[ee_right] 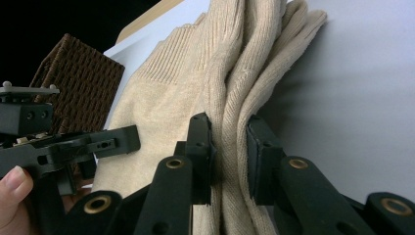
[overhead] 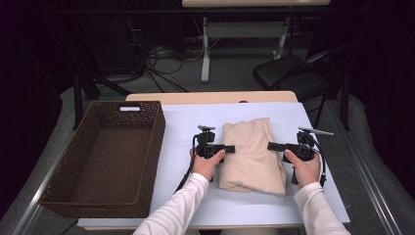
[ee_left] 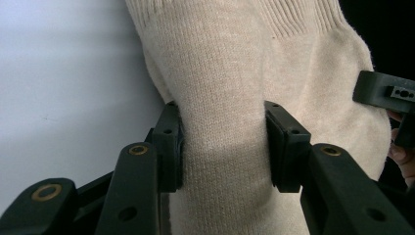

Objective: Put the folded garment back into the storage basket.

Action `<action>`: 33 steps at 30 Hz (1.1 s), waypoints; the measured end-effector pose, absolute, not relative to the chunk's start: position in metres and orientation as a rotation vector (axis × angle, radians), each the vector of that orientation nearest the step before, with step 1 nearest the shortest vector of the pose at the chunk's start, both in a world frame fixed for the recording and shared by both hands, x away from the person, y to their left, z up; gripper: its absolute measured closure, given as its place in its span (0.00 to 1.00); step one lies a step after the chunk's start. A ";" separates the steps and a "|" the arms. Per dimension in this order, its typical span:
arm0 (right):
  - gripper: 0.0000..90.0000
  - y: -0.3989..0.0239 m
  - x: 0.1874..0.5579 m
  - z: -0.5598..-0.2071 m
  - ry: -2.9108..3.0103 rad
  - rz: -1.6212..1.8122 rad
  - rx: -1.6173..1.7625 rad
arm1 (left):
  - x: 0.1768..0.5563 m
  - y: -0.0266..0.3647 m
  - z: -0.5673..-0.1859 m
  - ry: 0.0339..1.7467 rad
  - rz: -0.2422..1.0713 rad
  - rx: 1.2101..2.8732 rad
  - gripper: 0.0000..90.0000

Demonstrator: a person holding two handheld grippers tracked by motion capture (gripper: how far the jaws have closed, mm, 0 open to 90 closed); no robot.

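Note:
A folded beige knit sweater (overhead: 252, 156) lies in the middle of the white table (overhead: 186, 122). My left gripper (overhead: 229, 148) comes at it from the left side. In the left gripper view its pads (ee_left: 172, 147) pinch a thick fold of the sweater (ee_left: 235, 63). My right gripper (overhead: 270, 146) meets the sweater's right edge. In the right gripper view, the right gripper (ee_right: 229, 152) is shut on the stacked folded layers of the sweater (ee_right: 166, 98). Both grippers sit low at table level, facing each other across the garment.
A brown woven basket (overhead: 157, 139) stands on the left part of the table, its wall (ee_right: 78, 78) also seen behind the left gripper (ee_right: 73, 147). Beyond the table are a black chair (overhead: 288, 73), cables on the floor and another table's legs.

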State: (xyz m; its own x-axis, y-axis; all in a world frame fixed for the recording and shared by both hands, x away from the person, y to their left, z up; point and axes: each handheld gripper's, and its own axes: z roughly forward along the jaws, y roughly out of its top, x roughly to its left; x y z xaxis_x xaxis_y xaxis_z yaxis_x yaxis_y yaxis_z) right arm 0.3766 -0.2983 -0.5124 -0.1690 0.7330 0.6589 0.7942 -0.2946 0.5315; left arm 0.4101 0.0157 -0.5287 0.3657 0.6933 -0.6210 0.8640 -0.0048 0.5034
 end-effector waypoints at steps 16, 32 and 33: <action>0.83 -0.296 0.372 -0.503 -1.811 -1.537 -1.967 | 0.408 0.018 -0.518 1.372 -0.238 1.746 0.63; 0.83 -0.286 0.375 -0.489 -1.828 -1.533 -1.972 | 0.413 0.025 -0.498 1.380 -0.208 1.752 0.63; 0.83 -0.285 0.375 -0.487 -1.829 -1.529 -1.972 | 0.413 0.026 -0.497 1.380 -0.208 1.752 0.63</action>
